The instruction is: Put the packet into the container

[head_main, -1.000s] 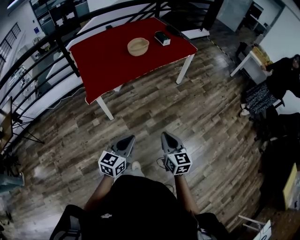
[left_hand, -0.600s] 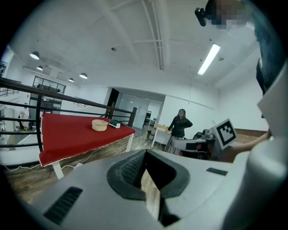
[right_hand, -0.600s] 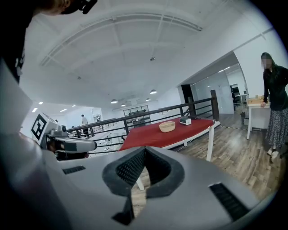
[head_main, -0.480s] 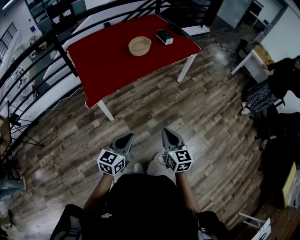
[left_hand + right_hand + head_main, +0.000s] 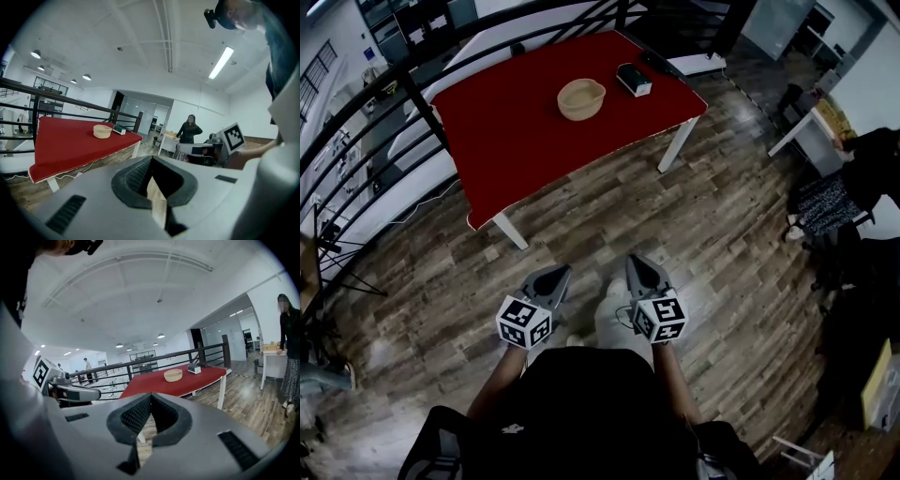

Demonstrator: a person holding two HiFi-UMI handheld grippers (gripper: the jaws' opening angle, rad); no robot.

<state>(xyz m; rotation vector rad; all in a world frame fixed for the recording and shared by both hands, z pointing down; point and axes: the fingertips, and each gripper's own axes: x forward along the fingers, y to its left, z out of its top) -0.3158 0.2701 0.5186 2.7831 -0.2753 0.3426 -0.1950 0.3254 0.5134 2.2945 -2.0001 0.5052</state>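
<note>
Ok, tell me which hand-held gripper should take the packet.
Probably right: the packet lies right of the bowl, nearer the right hand-held gripper. The left hand-held gripper, also shut and empty, is no nearer.

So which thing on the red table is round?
The tan bowl: round and open on top. The packet beside it is a small box with straight edges.

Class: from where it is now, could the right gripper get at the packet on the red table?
Probably not yet. The right gripper, shut and empty, is over wooden floor well short of the red table, and the packet lies at its far edge. Nothing blocks the way.
</note>
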